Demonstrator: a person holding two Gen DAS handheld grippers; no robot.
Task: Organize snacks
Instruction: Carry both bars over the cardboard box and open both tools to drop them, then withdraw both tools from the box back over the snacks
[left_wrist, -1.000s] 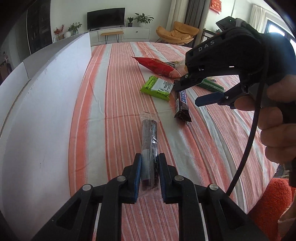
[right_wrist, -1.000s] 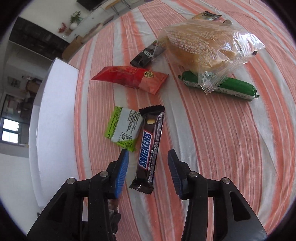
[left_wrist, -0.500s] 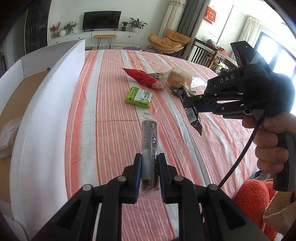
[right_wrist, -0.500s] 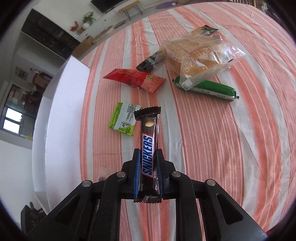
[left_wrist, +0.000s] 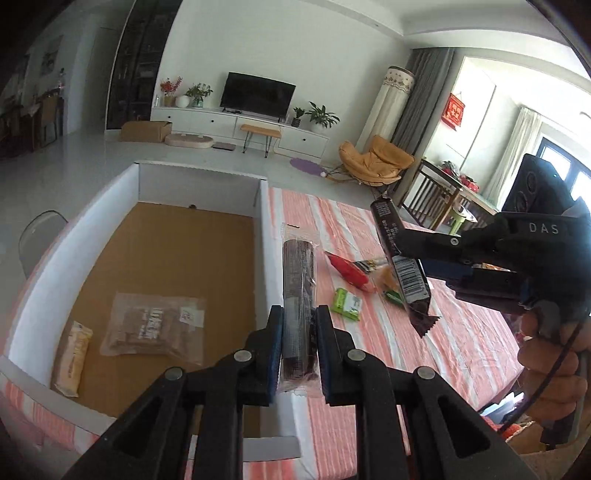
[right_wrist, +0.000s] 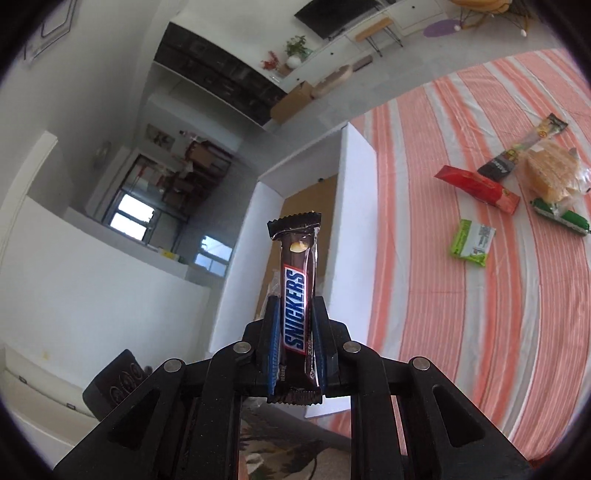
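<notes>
My left gripper (left_wrist: 298, 321) is shut on a dark snack stick in clear wrap (left_wrist: 297, 280), held in the air above the right wall of the white box (left_wrist: 265, 229). My right gripper (right_wrist: 294, 314) is shut on a Snickers bar (right_wrist: 295, 291), lifted well above the table; it also shows in the left wrist view (left_wrist: 400, 258), to the right of the box. The box has a brown floor (left_wrist: 173, 254) with a clear packet of biscuits (left_wrist: 153, 325) and a yellow packet (left_wrist: 72, 354) inside.
On the striped tablecloth (right_wrist: 424, 295) lie a green packet (right_wrist: 472, 242), a red packet (right_wrist: 476, 188), a green sausage stick (right_wrist: 561, 216), a bagged bun (right_wrist: 550, 173) and a dark sachet (right_wrist: 498, 164). A grey chair (left_wrist: 37, 236) stands left of the box.
Both grippers have risen from the table with their snacks and swung left toward the box. The right gripper closed on the Snickers bar a second ago and now holds it high.
</notes>
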